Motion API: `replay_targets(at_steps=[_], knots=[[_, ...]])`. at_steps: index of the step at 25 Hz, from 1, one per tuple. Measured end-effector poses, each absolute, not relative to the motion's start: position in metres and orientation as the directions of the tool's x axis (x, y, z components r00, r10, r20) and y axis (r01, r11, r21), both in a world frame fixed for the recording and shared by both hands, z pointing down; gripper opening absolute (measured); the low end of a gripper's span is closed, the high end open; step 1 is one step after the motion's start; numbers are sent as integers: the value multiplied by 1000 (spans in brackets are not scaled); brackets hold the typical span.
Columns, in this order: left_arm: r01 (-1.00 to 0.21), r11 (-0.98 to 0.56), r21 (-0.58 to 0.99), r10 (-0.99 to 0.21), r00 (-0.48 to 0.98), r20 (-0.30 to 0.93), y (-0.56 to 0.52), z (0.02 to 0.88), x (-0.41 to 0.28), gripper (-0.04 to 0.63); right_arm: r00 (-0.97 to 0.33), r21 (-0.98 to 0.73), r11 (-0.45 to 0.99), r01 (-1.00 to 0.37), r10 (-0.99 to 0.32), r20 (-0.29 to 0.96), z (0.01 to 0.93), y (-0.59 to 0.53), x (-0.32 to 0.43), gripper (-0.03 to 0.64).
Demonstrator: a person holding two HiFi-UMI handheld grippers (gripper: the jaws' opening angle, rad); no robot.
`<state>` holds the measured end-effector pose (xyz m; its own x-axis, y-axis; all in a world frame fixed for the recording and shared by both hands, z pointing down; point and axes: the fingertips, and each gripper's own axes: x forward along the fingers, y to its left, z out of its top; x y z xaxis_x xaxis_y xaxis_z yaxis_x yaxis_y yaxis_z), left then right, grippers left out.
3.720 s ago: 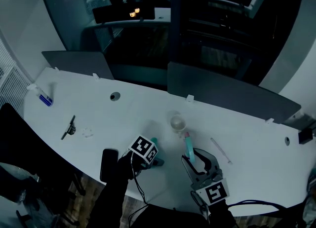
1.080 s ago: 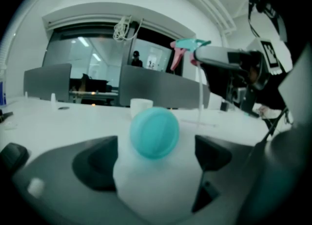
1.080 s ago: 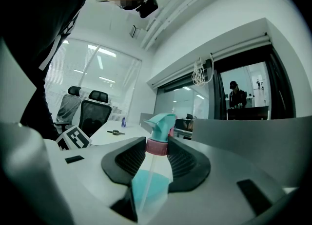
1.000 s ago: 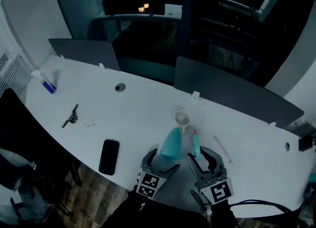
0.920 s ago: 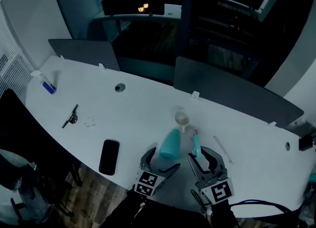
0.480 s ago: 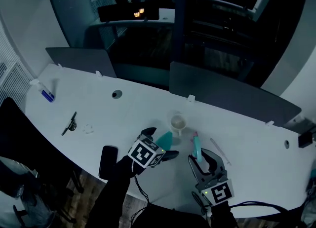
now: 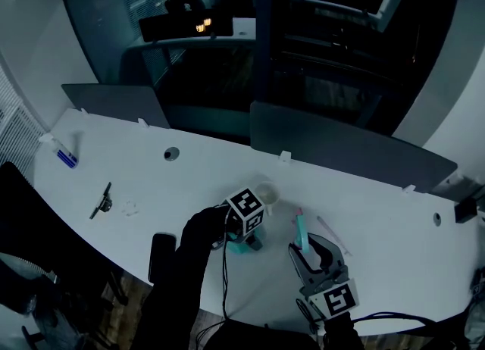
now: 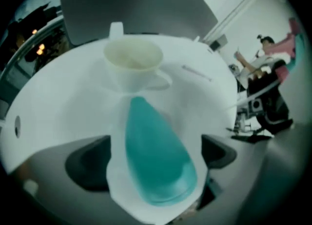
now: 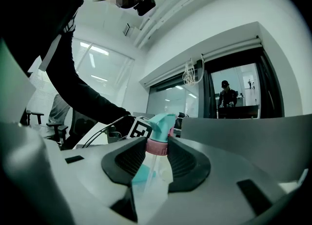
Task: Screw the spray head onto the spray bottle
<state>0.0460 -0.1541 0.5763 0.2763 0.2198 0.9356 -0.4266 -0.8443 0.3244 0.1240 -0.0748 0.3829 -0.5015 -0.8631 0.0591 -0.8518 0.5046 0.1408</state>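
- The left gripper (image 8: 154, 163) has just been opening. Its fingers (image 8: 87, 169) now stand wide apart, and the spray bottle (image 8: 148, 136) sits between them with bare gaps on both sides.
- The bottle is a smooth teal teardrop. Its broad end is nearest the finger roots and its narrow end runs out past the tips toward the cup (image 8: 132, 59). I can't tell whether it stands or lies on the table (image 7: 151, 182).
- The right gripper (image 9: 157, 147) is clamped on the pink collar of the spray head (image 9: 162, 121). The ribbed dark pads sit on either side of the collar, with the teal nozzle above them and a clear tube trailing below.
- Risk: the bottle is glossy and tapered. If I close the fingers off-centre, I expect it to squirt forward out of them, possibly into the cup just beyond the fingertips.
- Risk: nothing holds the bottle right now, so a nudge from either finger could roll or tip it.
- Risk: the grip on the collar is narrow. I think the head could pivot there, the thread could cross, or the tube could miss the neck.
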Motion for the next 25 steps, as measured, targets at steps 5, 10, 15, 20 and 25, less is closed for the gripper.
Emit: replay_targets(at_steps=[5,10,15,20,25], knots=[[-429,-848,311,292,110,950,-146,603,37,526,-510,144,513,-846,-858,58,383,-76,120,137],[-425,-865,266,294,0,956,-154,609,30,442,-515,144,521,-841,-854,78,385,-75,120,137],[-410,-878,247,257,34,966,-155,609,30,431,-507,140,514,-846,-858,83,385,-73,125,137],[-445,-845,298,74,454,888,-168,574,39,430,-507,133,513,-848,-858,80,385,-70,128,137],[-546,-824,152,-436,782,446,-191,499,40,430,-525,140,531,-836,-848,78,389,-73,120,137]])
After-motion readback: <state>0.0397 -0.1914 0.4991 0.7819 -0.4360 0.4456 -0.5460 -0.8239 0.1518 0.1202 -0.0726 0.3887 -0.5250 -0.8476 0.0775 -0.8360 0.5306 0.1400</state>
